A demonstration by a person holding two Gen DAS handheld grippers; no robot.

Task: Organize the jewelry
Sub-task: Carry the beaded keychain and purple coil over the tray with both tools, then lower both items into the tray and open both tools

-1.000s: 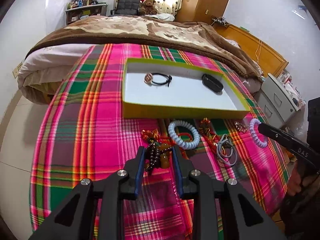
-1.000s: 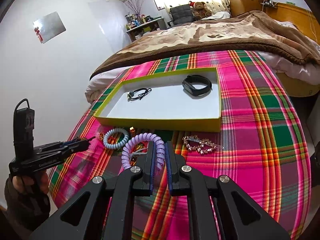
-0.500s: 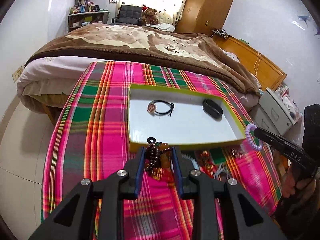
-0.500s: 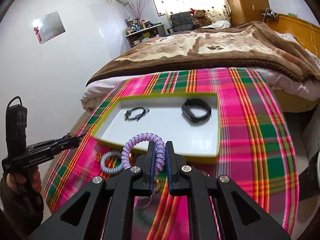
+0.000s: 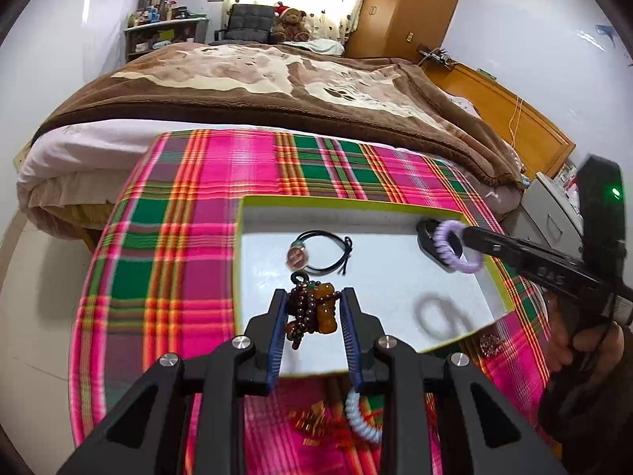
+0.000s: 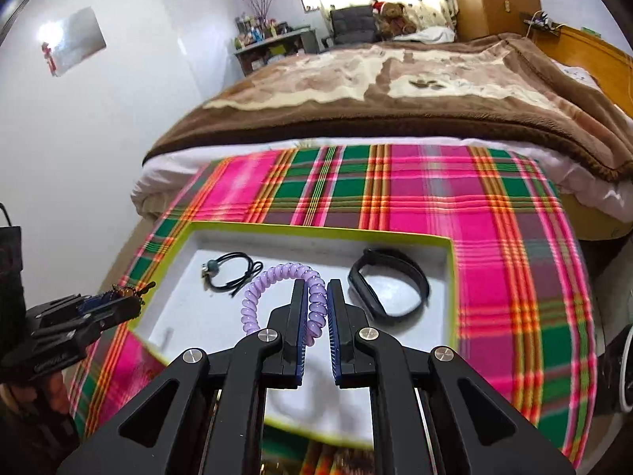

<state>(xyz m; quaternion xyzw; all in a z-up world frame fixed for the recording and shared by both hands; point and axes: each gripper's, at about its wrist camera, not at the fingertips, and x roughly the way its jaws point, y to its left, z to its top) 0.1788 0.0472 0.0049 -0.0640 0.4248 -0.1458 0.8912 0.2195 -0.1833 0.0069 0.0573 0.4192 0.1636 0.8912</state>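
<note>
Two tools are hovering over the shallow white tray with the yellow-green rim [image 5: 358, 201], each carrying one piece. On the left, the left tool [image 5: 312, 312] is clamping a dark brown beaded bracelet with an amber charm [image 5: 312, 310] between its blue pads, the beads dangling just above the tray's near edge, probably so they drop clear of the black cord bracelet with a round pendant [image 5: 316, 253] lying inside. On the right, the right tool [image 6: 316, 304] is pinching a lilac spiral coil hair tie [image 6: 277, 285] by one side of its loop, the rest swinging free above the white floor, beside the black rubber wristband [image 6: 389, 291]. Both are sitting over the tray, so release looks like the next call. Below, on the pink and green plaid cloth [image 5: 166, 261] covering the bench, a pale blue coil tie [image 5: 358, 419] is waiting with some gold-red trinkets [image 5: 312, 421], not yet sorted.
</note>
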